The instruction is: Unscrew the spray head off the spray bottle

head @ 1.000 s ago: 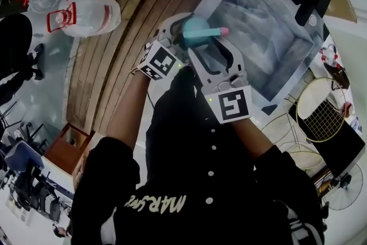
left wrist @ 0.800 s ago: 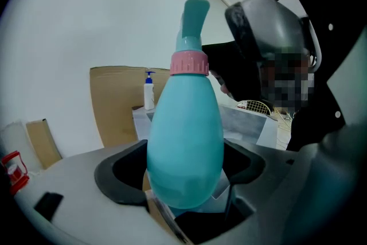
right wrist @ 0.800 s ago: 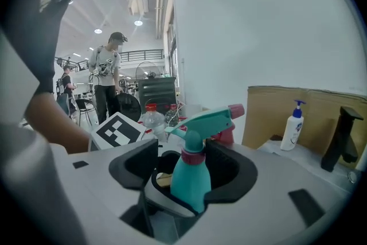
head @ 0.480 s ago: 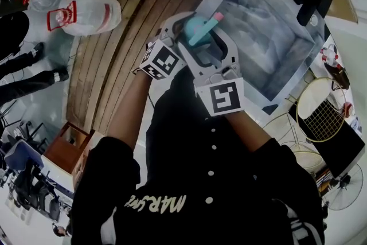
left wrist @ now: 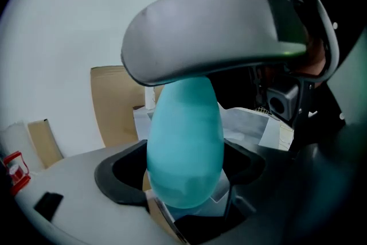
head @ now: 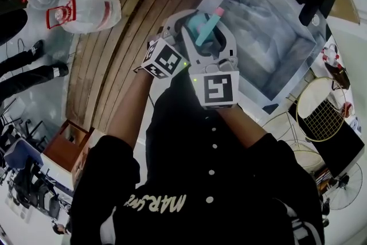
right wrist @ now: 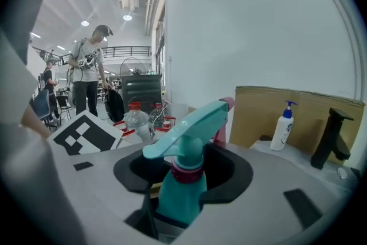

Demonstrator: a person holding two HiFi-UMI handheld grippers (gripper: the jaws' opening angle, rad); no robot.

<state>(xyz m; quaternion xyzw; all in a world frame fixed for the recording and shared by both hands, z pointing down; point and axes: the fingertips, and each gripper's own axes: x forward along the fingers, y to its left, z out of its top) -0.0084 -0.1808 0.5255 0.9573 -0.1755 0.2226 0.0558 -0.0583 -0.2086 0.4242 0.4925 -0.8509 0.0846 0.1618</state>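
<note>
Your left claw (left wrist: pixel 183 181) clamps the teal spray bottle (left wrist: pixel 184 140) by its body, upright in the air. Your right claw (right wrist: pixel 184 181) has just been closing on the spray head (right wrist: pixel 192 123) at its pink collar (right wrist: pixel 186 172). If that bite sits too low, you'll likely twist the bottle, not the thread.

— Legible print?
— One item: white lettering (head: pixel 155 202) on my black top (head: pixel 189 140), starting roughly "MAR"; the rest I cannot settle.
— Marker cubes?
— The cube (head: pixel 167 60) on my left tongs (left wrist: pixel 186 178) and the cube (head: pixel 216 89) on my right tongs (right wrist: pixel 183 178) carry black-and-white square codes, no letters.
— Elsewhere?
— Red labels (head: pixel 64 14) on the jugs (head: pixel 92 11) and the pump bottle (right wrist: pixel 282 126): too small to read.
</note>
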